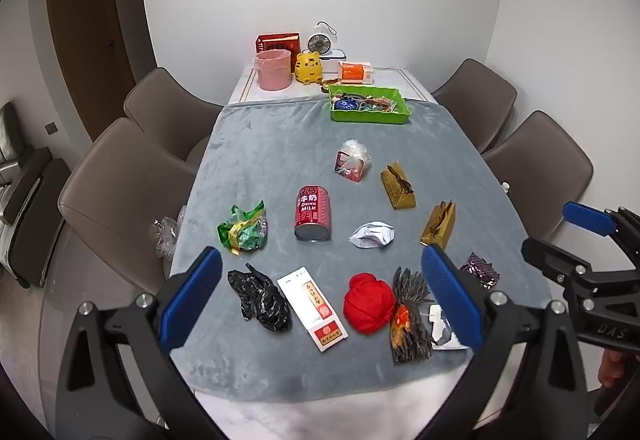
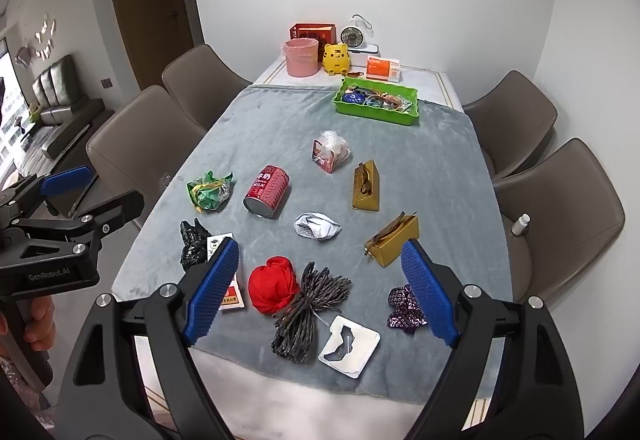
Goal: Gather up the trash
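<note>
Trash lies spread over a grey cloth: a red milk can on its side, a green crumpled wrapper, a black bag, a white and red box, a red wad, a dark strand bundle, crumpled white paper, two gold boxes, a purple wrapper and a torn blister pack. A pink lined bin stands at the far end. My left gripper and right gripper hover open above the near edge, both empty.
A green tray of small items sits past the trash, beside a yellow toy, a fan and boxes. A clear bag with a red box lies mid-table. Brown chairs line both sides. Clear plastic rests on the near left chair.
</note>
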Demonstrator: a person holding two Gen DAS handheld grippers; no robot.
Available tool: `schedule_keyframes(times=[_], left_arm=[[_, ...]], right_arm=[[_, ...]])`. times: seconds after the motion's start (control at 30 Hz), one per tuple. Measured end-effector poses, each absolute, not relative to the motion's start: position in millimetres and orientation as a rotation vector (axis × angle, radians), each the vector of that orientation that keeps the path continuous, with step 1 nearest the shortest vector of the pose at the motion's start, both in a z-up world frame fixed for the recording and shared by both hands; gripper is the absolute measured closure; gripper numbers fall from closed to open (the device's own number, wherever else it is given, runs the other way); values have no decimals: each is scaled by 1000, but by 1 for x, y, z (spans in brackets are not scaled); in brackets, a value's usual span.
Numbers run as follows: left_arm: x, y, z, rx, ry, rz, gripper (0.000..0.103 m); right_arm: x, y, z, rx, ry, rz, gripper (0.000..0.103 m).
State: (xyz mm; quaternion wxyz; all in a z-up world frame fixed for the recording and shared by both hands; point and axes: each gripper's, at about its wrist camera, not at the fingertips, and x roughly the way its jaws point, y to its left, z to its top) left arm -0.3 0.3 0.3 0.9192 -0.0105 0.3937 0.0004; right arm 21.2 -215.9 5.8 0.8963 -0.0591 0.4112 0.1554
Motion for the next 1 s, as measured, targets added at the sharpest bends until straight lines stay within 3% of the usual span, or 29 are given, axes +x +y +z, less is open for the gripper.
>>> schedule_keyframes(times=[1.0], left_arm=[[0,0,0,-20,810,-1,4]], right_arm=[[22,-218,7,-123,850,325,22]])
